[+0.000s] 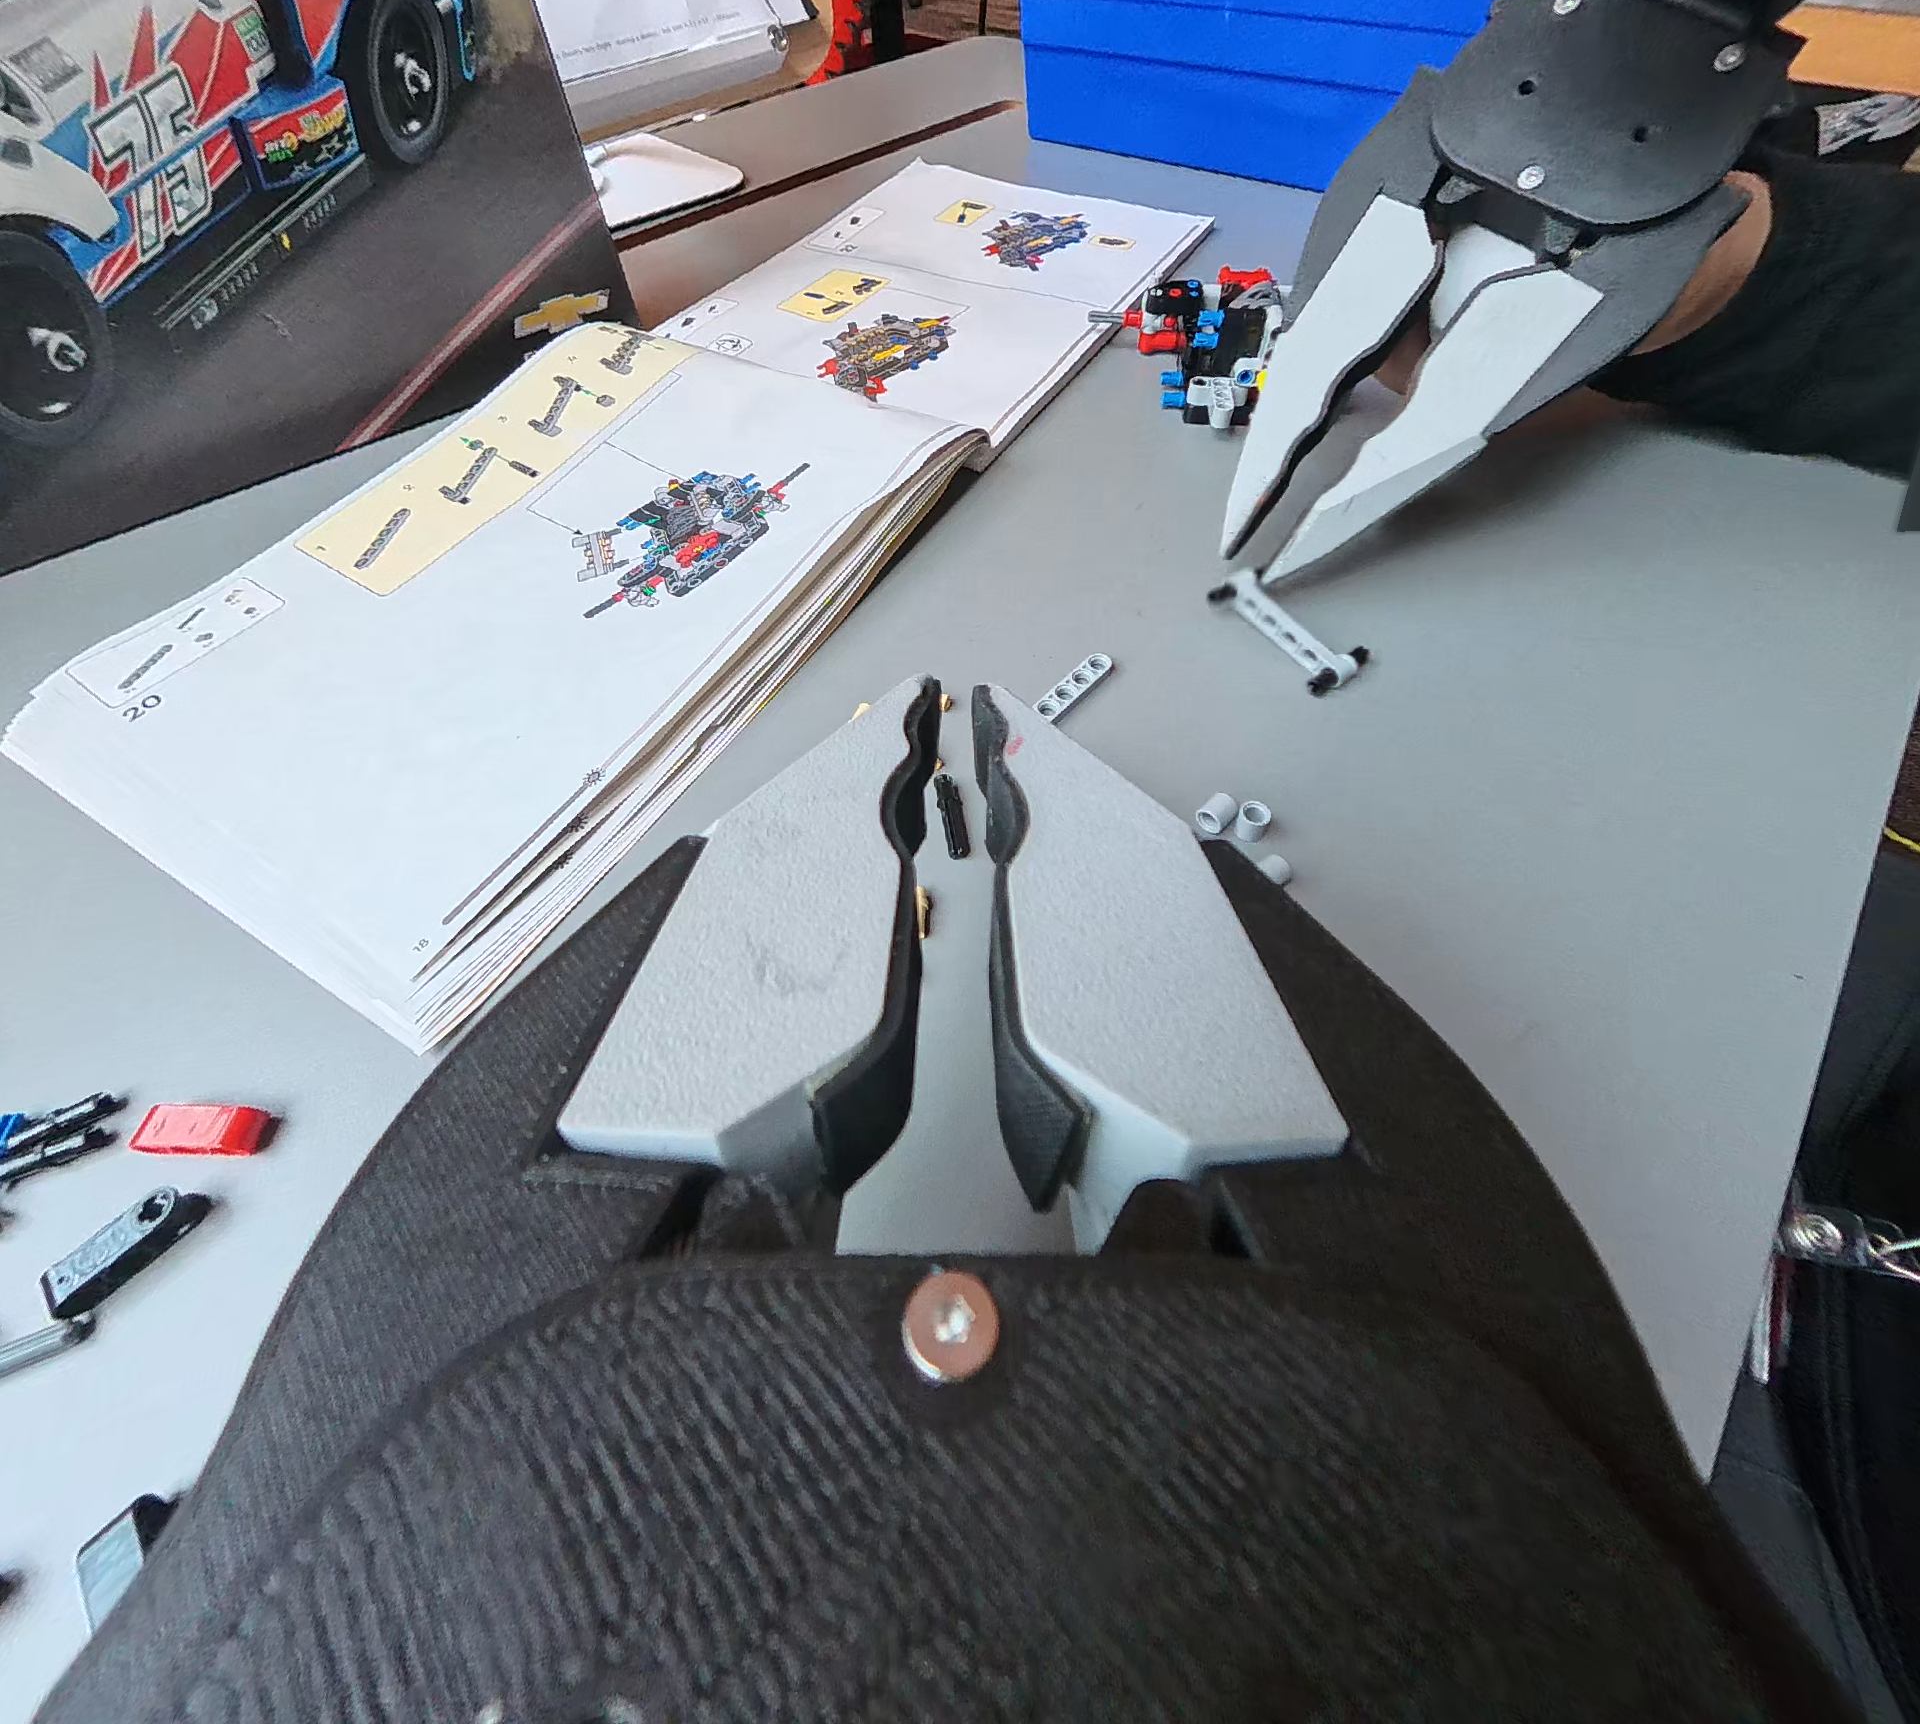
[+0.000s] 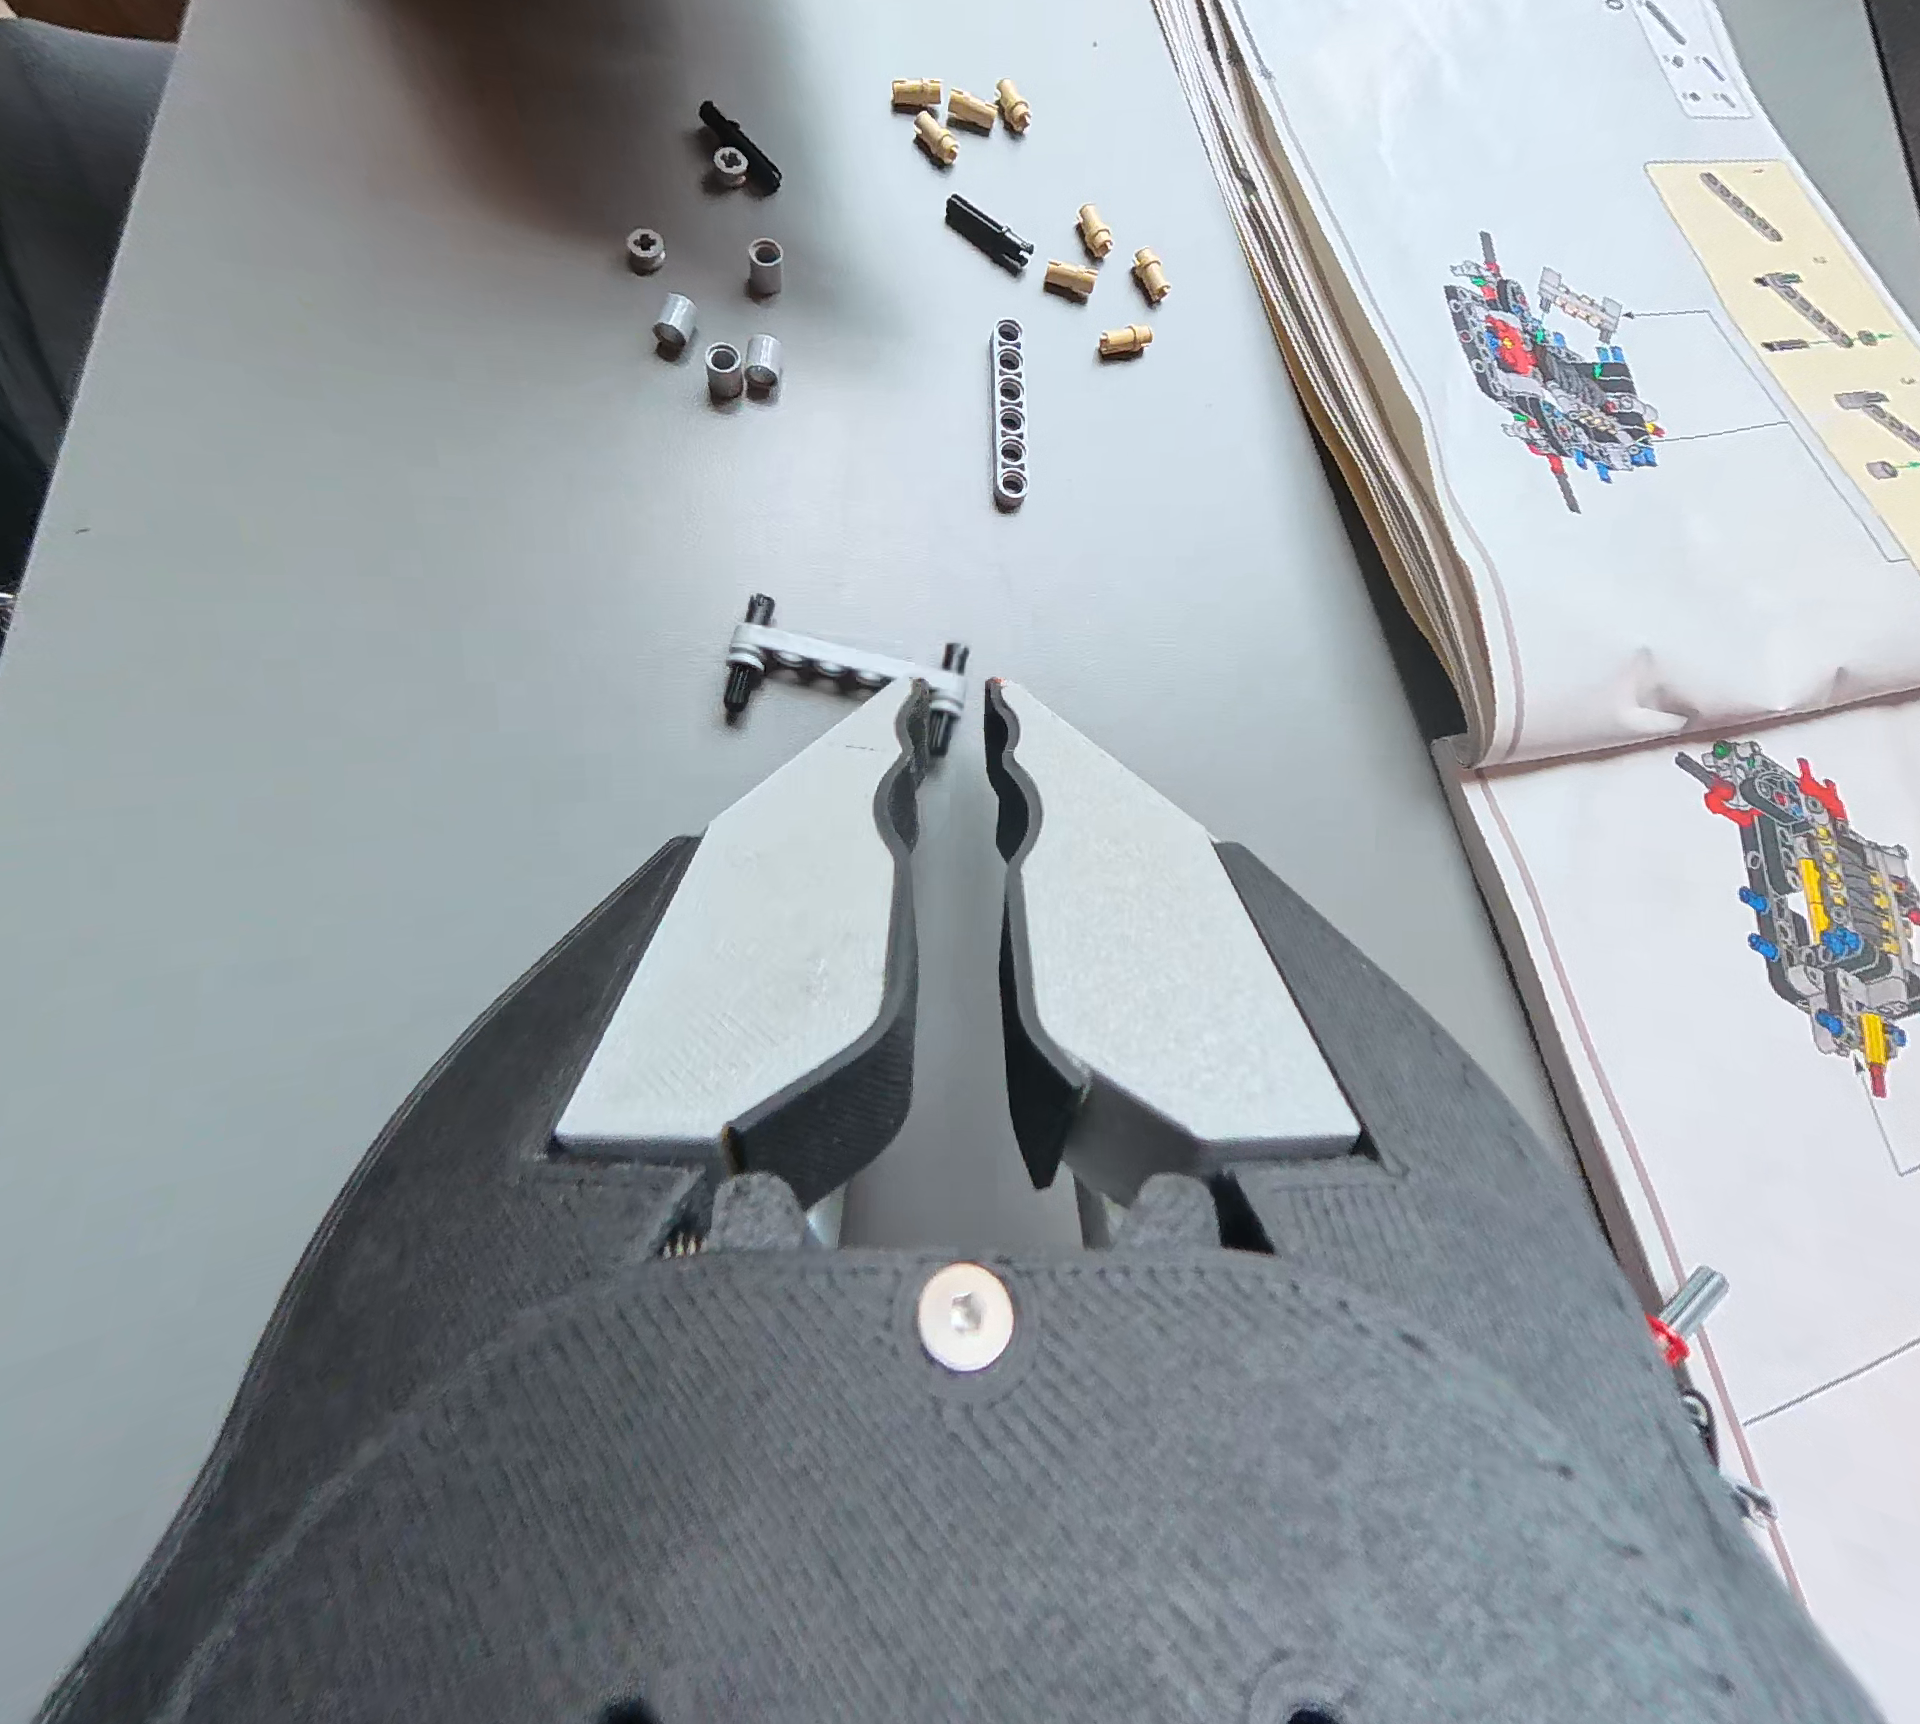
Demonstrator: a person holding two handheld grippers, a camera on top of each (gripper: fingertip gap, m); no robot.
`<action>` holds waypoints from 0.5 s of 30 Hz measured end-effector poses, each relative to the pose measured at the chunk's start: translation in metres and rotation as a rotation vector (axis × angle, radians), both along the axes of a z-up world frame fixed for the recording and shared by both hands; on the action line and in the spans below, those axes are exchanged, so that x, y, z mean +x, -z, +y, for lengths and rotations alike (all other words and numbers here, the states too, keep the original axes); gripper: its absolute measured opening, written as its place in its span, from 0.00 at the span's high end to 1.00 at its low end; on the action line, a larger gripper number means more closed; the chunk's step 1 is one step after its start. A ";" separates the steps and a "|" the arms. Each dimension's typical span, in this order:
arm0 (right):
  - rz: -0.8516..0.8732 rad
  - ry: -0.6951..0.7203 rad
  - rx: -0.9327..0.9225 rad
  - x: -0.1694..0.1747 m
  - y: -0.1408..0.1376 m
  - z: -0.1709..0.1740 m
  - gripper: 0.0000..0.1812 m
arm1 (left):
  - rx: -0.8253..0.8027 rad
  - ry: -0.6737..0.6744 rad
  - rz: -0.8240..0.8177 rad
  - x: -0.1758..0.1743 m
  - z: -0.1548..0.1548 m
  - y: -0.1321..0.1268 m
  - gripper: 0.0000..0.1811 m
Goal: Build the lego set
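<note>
A grey beam with a black pin in each end (image 2: pixel 831 658) lies on the grey table (image 2: pixel 416 739). My right gripper (image 2: pixel 951 698) is narrowly open, with the tips down at the beam's right end. That end's pin sits beside the left fingertip (image 2: pixel 904 708), and the other finger is clear of it. The left wrist view shows the same gripper (image 1: pixel 1250 568) over the beam (image 1: pixel 1288 635). My left gripper (image 1: pixel 956 698) is narrowly open and empty, hovering over a loose black pin (image 1: pixel 951 817). The partly built assembly (image 1: pixel 1210 355) stands behind the right gripper.
The open instruction booklet (image 1: pixel 623 531) lies left of centre, with the set's box (image 1: pixel 208 116) and a blue bin (image 1: pixel 1299 12) behind it. Tan pins (image 2: pixel 971 111), grey bushes (image 2: pixel 717 324), a second grey beam (image 2: pixel 1006 407) and a black pin (image 2: pixel 987 220) are scattered. A red piece (image 1: pixel 203 1129) lies near left. Some 15 cm of space lies between my two pairs of fingers. The loose black pin (image 1: pixel 951 817) is about 6 cm from my left fingertips. The right camera catches it too, in the right wrist view (image 2: pixel 989 234).
</note>
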State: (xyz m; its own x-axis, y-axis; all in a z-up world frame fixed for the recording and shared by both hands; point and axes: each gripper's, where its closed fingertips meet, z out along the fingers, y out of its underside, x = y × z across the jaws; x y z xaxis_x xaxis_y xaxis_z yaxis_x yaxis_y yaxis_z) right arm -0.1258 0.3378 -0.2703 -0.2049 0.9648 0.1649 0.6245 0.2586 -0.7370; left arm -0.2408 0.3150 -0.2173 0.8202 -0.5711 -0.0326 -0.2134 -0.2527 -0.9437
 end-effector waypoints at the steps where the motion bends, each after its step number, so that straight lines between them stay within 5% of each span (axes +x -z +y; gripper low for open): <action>1: -0.001 0.002 0.003 0.000 0.000 0.001 0.96 | 0.000 0.000 0.000 0.000 0.000 0.000 0.98; 11: 0.002 0.004 0.007 0.000 -0.002 0.001 0.96 | -0.005 0.004 0.000 0.001 0.000 0.001 0.97; 15: 0.007 0.002 0.014 0.000 -0.003 0.000 0.96 | -0.109 0.185 -0.046 0.020 -0.018 0.008 0.96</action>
